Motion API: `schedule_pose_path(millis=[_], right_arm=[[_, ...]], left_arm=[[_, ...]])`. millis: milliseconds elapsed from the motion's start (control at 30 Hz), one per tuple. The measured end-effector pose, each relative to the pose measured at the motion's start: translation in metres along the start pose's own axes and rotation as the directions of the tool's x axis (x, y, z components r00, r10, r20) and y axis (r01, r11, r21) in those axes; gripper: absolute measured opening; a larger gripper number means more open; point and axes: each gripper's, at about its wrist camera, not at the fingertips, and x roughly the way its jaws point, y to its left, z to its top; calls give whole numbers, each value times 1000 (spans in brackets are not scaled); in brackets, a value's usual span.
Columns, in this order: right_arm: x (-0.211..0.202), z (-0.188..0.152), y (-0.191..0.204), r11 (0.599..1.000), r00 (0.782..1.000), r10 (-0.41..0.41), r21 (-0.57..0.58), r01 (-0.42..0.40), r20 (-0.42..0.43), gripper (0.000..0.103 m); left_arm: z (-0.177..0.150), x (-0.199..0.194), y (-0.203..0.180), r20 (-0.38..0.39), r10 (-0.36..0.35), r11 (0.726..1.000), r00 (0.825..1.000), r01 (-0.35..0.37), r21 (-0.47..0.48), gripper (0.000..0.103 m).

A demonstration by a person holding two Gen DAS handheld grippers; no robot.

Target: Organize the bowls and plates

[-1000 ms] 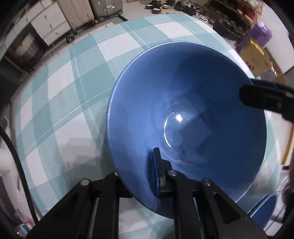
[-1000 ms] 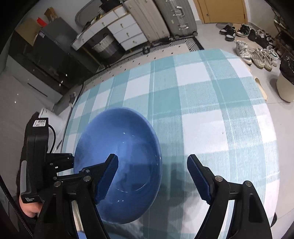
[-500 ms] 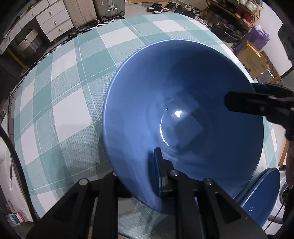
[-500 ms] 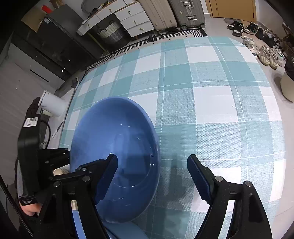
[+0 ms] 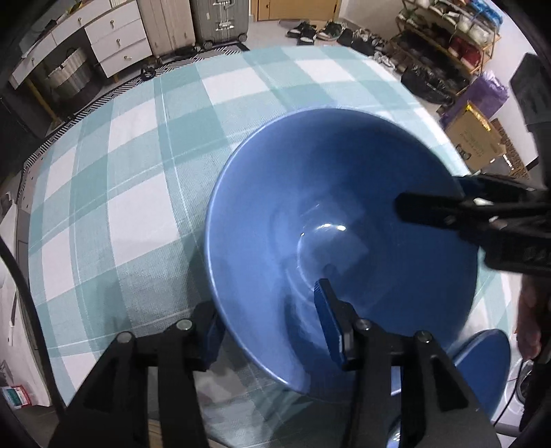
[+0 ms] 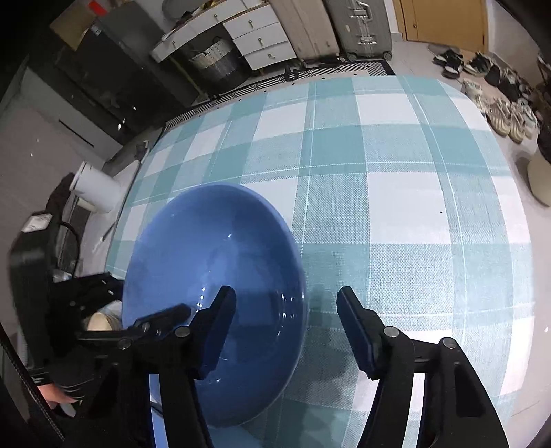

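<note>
Checked teal-and-white cloth (image 5: pixel 137 213) covers the table, and on it the big blue bowl (image 5: pixel 330 248) sits at about four o'clock of the left wrist view, its near rim blurred. From the right wrist camera the same bowl (image 6: pixel 220 262) lies at eight o'clock. Straddling its near wall is the left gripper (image 5: pixel 268 327): one blue pad stands inside the bowl, the other outside under the rim, and the jaws have just been opening, so a gap shows and the pads no longer press on the wall. At three o'clock the right gripper (image 5: pixel 461 196) reaches over the far rim; in its own view the right gripper (image 6: pixel 286 327) has just been closing yet stands apart, the left finger inside the bowl, the right finger over bare cloth, the rim between them ungripped. A second blue dish (image 5: pixel 482 365) peeks out at five o'clock, mostly hidden by the bowl and gripper frame, so its shape is unclear. Farther out stand white drawers (image 6: pixel 261 41), a suitcase (image 5: pixel 217 20) and scattered shoes (image 6: pixel 502 110).
</note>
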Motion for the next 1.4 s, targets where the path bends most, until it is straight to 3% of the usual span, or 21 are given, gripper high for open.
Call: schedule_pose_path(millis=[167,267,400,500,667,733,767,800,933,1033,1267,1400], right_arm=[[7,0,4,1000,1000,-7,-13,6,-16,57],[9,0,4,1000,1000,-21,-9,21,-12,52],[12,1,4,1000,1000,-13,-14,12,-21,37],[12,2,5,1000,1000,-8,-20,8,-20,28],[15,0,9,997,998,-47,-56,46,-33,23],[15,0,6,998,998,-49,-35,48,-30,20],[15,1,5,999,999,-43,-31,42,-31,18],[15,1,5,999,998,-44,-31,43,-32,17],[16,-1,5,997,997,-64,-34,62,-37,8],[18,0,4,998,997,-62,-32,60,-50,7],[16,2,-2,999,998,-47,13,48,-46,6],[10,7,-5,997,998,-62,51,63,-25,5]], left_arm=[[4,-4,6,38,48,997,998,-46,-69,49],[3,-5,11,52,23,995,998,-17,-99,49],[2,0,10,50,21,994,999,-16,-105,49],[1,3,11,59,-27,994,998,33,-102,49],[1,7,16,64,-12,994,998,18,-108,48],[2,11,17,57,23,995,998,-17,-100,44],[2,14,19,42,26,995,999,-21,-101,36],[2,16,20,32,10,995,999,-7,-103,26],[1,25,20,-31,-80,991,996,76,-107,14],[2,24,18,-32,-72,992,997,68,-106,14],[9,22,25,-52,-153,977,987,143,-161,13],[13,17,21,-59,-154,977,986,143,-155,13]])
